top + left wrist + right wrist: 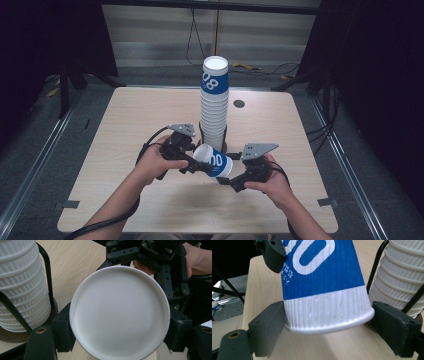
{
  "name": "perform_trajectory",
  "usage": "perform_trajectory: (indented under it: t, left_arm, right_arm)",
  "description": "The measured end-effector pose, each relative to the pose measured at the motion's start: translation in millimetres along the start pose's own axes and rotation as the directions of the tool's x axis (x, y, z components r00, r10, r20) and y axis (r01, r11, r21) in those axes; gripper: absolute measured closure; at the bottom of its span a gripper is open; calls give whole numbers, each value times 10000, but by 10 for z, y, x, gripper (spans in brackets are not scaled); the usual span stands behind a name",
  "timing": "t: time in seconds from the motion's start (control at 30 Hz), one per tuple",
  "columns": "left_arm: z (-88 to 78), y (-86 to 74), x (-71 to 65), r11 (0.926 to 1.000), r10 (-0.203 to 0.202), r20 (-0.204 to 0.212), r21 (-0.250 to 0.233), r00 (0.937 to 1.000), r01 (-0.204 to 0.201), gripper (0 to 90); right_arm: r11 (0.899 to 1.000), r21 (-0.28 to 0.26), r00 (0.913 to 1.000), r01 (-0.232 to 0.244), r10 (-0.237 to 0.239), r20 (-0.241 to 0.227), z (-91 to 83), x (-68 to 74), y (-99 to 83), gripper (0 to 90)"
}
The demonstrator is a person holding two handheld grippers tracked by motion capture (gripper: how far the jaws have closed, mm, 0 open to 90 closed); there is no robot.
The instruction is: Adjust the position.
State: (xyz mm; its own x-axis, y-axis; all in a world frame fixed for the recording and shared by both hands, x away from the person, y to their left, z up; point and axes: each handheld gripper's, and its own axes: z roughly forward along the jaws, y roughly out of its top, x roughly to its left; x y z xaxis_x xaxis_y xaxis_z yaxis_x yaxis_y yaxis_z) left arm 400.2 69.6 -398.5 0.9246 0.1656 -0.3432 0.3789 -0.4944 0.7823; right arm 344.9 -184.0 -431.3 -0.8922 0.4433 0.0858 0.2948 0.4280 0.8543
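Nearest the person, the right hand (270, 184) holds the right gripper (227, 179) low over the table (125, 200), pointing left and away. Its jaws stand either side of the rim end of a blue-and-white paper cup (214, 161); in the right gripper view the left pad touches the white band, while the right pad sits just beside the rim, so I cannot tell whether they pinch. The cup lies on its side in the air between the grippers. The left gripper (197, 162), in the left hand (155, 162), pinches the cup's base end, jaws pressed against both sides. Just behind stands the tall stack of cups (214, 107) in a black wire holder (48, 282).
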Motion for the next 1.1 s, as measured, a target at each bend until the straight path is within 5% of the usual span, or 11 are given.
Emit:
perform_trajectory:
  t: [1.1]
  left_arm:
    - [31,-30,16,10000,-69,284,-55,9996,70,265]
  right_arm:
    - [9998,73,9997,165,-163,-207,63,18,-5,163]
